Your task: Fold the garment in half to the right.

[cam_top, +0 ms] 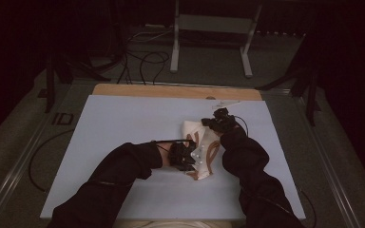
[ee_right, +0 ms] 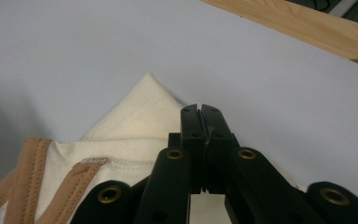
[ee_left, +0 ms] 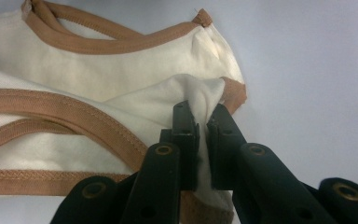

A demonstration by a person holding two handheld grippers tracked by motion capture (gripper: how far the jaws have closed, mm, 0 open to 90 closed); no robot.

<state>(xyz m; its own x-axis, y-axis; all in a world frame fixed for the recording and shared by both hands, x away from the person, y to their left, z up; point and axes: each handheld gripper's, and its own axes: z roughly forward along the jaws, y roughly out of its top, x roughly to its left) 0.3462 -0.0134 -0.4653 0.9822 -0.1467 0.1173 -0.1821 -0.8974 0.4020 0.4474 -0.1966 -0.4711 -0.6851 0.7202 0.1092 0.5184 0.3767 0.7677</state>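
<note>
On the pale blue sheet (cam_top: 123, 128) that covers the table we list one item: a small cream garment (cam_top: 200, 151) with tan binding (ee_left: 65, 116) along its edges, lying crumpled right of centre, between our two hands.

Left gripper (ee_left: 203, 122): clenched on a bunched fold of the cream cloth near a tan-edged corner; the fabric is pinched between the pads and runs down between the jaws.

Right gripper (ee_right: 201, 114): jaws pressed together at the garment's far side, above a pointed cream corner (ee_right: 149, 79). We judge that a thin layer of cloth is caught low between them, though this is hard to see.

Step in hand, as we judge it: arranging the garment, both ends gripped, ready for spreading or folding.

Next move calls for: both grips kept firm, the hands drawn apart evenly so the cloth goes flat, and the corner laid clear of the wooden edge (ee_right: 303, 23) beyond the sheet.
</note>
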